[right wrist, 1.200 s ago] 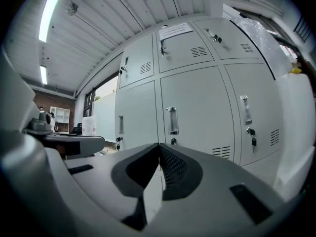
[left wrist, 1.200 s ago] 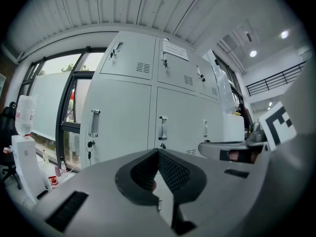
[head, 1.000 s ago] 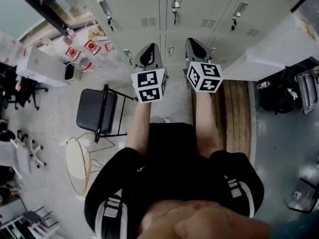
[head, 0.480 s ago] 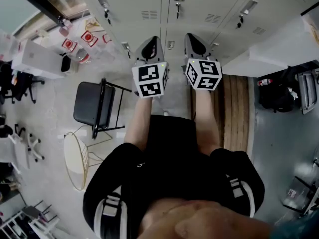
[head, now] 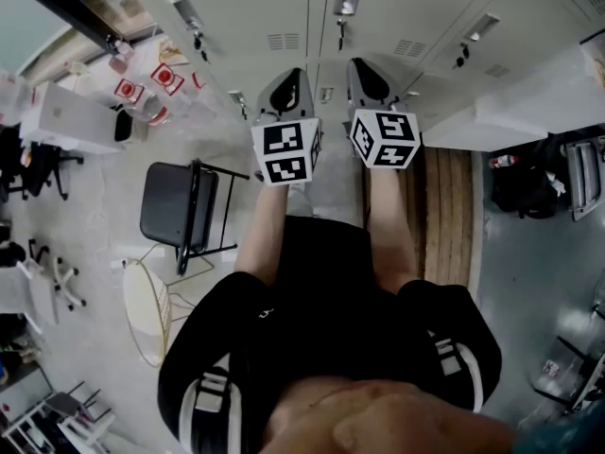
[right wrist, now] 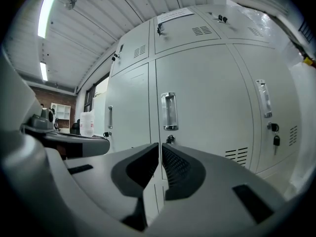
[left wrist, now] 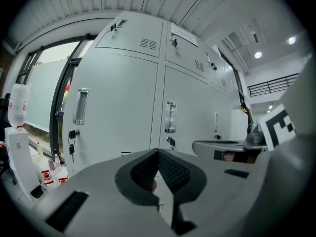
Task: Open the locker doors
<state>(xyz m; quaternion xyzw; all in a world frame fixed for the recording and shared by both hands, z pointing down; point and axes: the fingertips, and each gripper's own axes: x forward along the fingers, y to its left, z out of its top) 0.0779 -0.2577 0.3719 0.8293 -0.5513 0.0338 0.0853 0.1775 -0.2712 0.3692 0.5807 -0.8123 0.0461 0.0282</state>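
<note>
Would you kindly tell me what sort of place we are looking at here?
Probably a locker or changing area within a workplace: a bank of grey metal lockers, a wooden bench beside them, and a black folding chair nearby.

No word, number or brand name can be read in any view. A white paper label [right wrist: 175, 15] lies across the top of an upper locker door [right wrist: 190, 39]; its print is too small to make out. The left cube [head: 284, 153] and the right cube [head: 386, 138] carry black-and-white square markers, which are patterns, not letters. Red-and-white labels [head: 167, 77] show on the packages on the floor at the left of the head view, all illegible.
</note>
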